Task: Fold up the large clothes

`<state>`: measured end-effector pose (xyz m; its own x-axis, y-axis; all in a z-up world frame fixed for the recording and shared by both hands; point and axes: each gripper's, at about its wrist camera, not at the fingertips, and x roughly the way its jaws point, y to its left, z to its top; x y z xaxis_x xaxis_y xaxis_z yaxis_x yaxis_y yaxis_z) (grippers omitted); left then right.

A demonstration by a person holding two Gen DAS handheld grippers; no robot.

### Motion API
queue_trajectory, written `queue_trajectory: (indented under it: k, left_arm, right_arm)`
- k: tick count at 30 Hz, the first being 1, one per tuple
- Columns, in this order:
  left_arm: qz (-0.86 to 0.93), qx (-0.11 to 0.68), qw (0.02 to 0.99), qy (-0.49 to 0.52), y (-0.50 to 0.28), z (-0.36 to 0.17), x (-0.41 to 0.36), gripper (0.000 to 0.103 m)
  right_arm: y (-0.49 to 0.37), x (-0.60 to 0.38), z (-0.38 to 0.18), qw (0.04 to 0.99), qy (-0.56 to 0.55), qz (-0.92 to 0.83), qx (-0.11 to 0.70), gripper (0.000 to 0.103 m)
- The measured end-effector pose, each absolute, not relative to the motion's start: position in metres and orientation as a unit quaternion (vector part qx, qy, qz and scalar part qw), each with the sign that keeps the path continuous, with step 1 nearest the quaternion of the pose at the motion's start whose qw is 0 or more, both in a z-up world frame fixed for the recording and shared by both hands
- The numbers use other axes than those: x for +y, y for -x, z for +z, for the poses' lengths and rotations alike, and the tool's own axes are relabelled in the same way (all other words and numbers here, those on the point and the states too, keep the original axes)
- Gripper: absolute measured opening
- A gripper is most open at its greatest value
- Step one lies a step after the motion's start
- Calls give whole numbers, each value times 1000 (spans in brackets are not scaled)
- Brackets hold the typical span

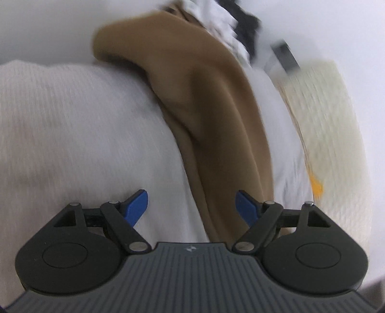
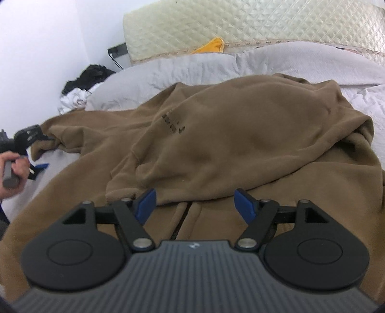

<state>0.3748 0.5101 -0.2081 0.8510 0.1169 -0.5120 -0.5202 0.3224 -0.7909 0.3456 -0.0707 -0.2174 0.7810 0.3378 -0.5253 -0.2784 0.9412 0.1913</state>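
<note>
1. In the left wrist view, the left gripper (image 1: pixel 191 207) was seen with its blue fingers (image 1: pixel 137 207) spread wide apart, and nothing was held between them.
2. Below it a long part of the brown sweatshirt (image 1: pixel 204 101) was laid across a white bed cover (image 1: pixel 72 125); the picture was blurred, so fine detail could not be told.
3. At the right a cream quilted mattress (image 1: pixel 332 125) was seen, with a small orange item (image 1: pixel 316 186) at its edge.
4. At the top, white and black clothes (image 1: pixel 231 26) were piled near a white wall (image 1: pixel 36 26).
5. In the right wrist view, the right gripper (image 2: pixel 195 205) was also held with its fingers wide apart and empty, just above the brown sweatshirt (image 2: pixel 240 134).
6. The sweatshirt was spread over the bed cover (image 2: pixel 264 62), with one part folded over and a small dark print (image 2: pixel 172 124) visible on it.
7. At the far left a hand (image 2: pixel 14 166) was seen gripping a handle, beside the sweatshirt's edge.
8. Behind the bed the quilted mattress (image 2: pixel 264 21) was leaned upright, with the orange item (image 2: pixel 211 45) before it, and the wall (image 2: pixel 36 36) met a pile of clothes (image 2: pixel 81 89) in the corner.
</note>
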Motion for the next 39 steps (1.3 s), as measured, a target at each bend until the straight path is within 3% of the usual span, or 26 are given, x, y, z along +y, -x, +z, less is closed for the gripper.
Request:
queue_trajectory:
  k: [9, 14, 16, 18, 21, 31, 39]
  left_arm:
    - [273, 115, 754, 586, -366, -213, 587, 83]
    - [324, 122, 768, 539, -387, -205, 607, 81]
    - [324, 130, 781, 518, -402, -202, 611, 68]
    - [321, 148, 797, 490, -424, -194, 612, 36]
    - [340, 188, 822, 416, -447, -167, 601, 20]
    - [355, 212, 861, 297, -437, -28, 543, 14]
    - [312, 190, 912, 189, -431, 89, 421, 14]
  right_arm:
    - [-379, -72, -235, 934, -86, 131, 322, 73]
    - [-384, -75, -245, 929, -100, 122, 334, 73]
    - [-383, -72, -245, 932, -88, 121, 331, 73]
    - [-383, -68, -244, 934, -74, 121, 328, 74]
    - [-383, -64, -242, 935, -66, 123, 326, 74]
    - [-366, -72, -220, 936, -82, 130, 318, 74]
    - [-343, -97, -188, 943, -96, 134, 288, 74]
